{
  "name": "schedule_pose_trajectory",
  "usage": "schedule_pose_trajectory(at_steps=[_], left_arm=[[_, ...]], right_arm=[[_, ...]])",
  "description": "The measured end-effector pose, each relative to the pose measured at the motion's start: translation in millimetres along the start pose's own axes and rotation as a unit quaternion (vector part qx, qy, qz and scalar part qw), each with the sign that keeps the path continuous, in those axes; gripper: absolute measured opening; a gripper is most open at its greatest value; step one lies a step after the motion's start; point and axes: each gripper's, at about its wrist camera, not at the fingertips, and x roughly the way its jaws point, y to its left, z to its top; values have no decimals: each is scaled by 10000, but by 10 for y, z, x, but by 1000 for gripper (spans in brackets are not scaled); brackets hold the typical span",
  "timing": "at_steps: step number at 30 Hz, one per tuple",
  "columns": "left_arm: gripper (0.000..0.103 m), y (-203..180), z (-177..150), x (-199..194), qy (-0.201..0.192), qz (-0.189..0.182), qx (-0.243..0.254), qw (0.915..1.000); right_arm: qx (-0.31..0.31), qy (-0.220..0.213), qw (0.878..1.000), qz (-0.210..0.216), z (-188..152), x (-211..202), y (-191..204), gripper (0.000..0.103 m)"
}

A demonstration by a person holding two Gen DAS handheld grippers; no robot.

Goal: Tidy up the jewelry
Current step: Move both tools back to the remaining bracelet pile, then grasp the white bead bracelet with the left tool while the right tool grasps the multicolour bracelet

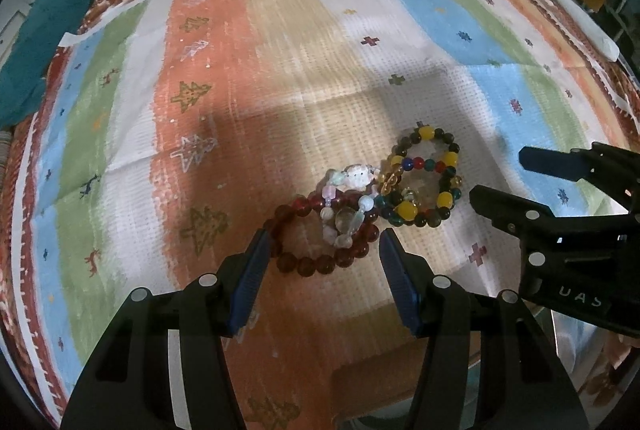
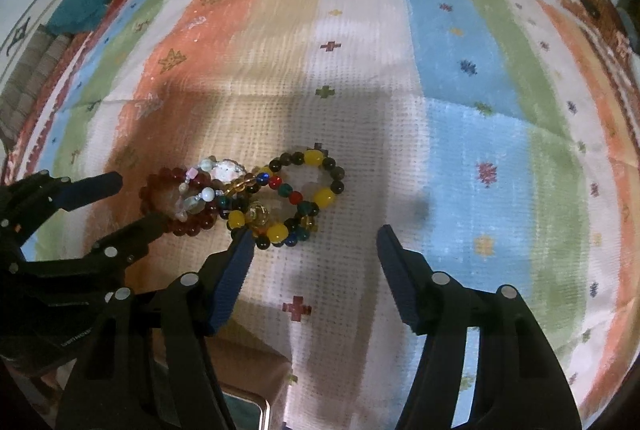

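While both grippers gape wide and hold nothing, the left gripper (image 1: 322, 244) brackets the red bracelet (image 1: 320, 236), which touches the multicolored bracelet (image 1: 424, 178) on the striped cloth (image 1: 240, 70). Only the right gripper (image 2: 312, 242) view shows a metal tray corner (image 2: 256, 408).

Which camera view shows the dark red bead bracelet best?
The left wrist view: the dark red bead bracelet lies as a nearly whole ring between the open jaws. In the right wrist view the left gripper covers part of it.

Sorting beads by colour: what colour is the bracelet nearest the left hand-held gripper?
Dark red bracelet, clearest in the left wrist view.
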Motion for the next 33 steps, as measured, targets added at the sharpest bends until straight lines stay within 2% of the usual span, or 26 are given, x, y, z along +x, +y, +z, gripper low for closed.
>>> schedule_pose_trajectory(at_steps=[9, 13, 21, 23, 28, 30, 33], left_arm=[[56, -5, 62, 172, 142, -59, 97, 9998], [44, 7, 86, 244, 202, -107, 110, 9997], [35, -16, 119, 353, 266, -251, 179, 9992], [29, -31, 117, 385, 306, -295, 196, 9989], [21, -39, 119, 436, 329, -277, 222, 9988], [11, -16, 128, 456, 359, -258, 187, 9988], [11, -15, 126, 490, 374, -254, 170, 9988]], right_arm=[[-36, 101, 9999, -41, 58, 132, 11, 55], [-34, 157, 9999, -35, 76, 203, 8, 51], [-14, 235, 9997, -27, 110, 325, 9, 42], [-27, 231, 9997, -16, 116, 343, 18, 39], [-92, 286, 9995, 10, 131, 409, 35, 28], [-120, 317, 9994, 6, 127, 445, 46, 24], [-180, 321, 9993, -5, 130, 486, 75, 18]])
